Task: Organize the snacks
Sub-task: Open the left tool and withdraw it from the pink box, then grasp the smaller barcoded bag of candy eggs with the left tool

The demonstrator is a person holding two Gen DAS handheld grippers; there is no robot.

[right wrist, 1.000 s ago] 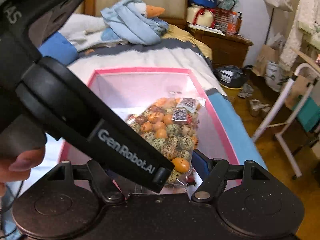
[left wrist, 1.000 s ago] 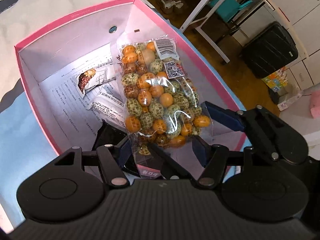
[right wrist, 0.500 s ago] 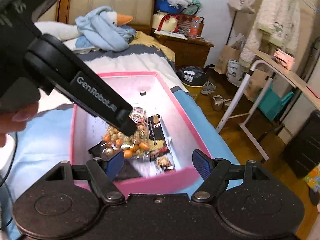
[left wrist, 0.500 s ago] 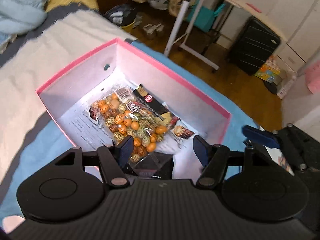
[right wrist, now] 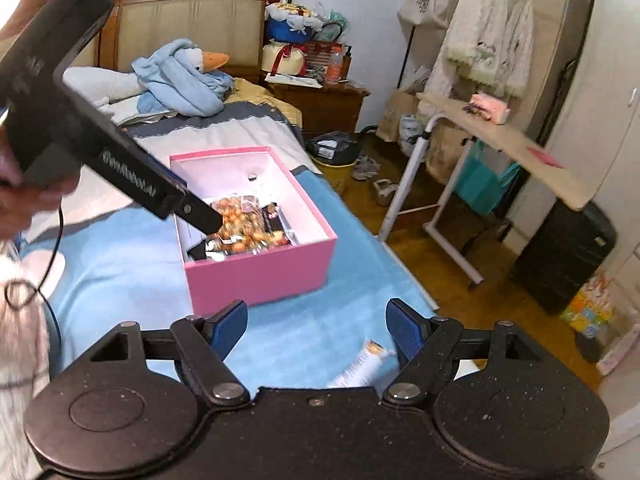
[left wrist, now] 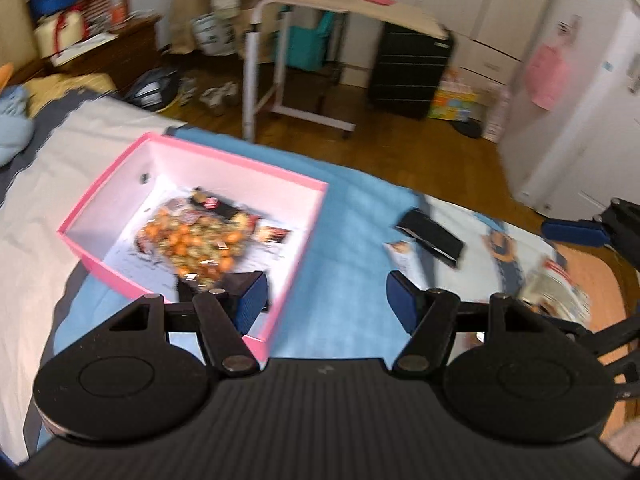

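Blue blanket (right wrist: 120, 272) covers the bed under my rig, with wood floor (right wrist: 432, 256) and a folding table (right wrist: 504, 140) off at two o'clock. Pink box (right wrist: 260, 276) sits on the blanket holding a bag of orange and green candies (left wrist: 196, 240) and dark packets. My left gripper (left wrist: 322, 300) is parted and empty; my right gripper (right wrist: 316, 326) is opening, nothing between its jaws, a white snack packet (right wrist: 360, 364) lying below at five o'clock.

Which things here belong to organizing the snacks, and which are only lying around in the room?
Job:
- pink box
- bag of orange and speckled sweets in it
- black packet on the blue blanket
- white packet near the right gripper

Lying about:
- goose plush
- folding table
- black suitcase
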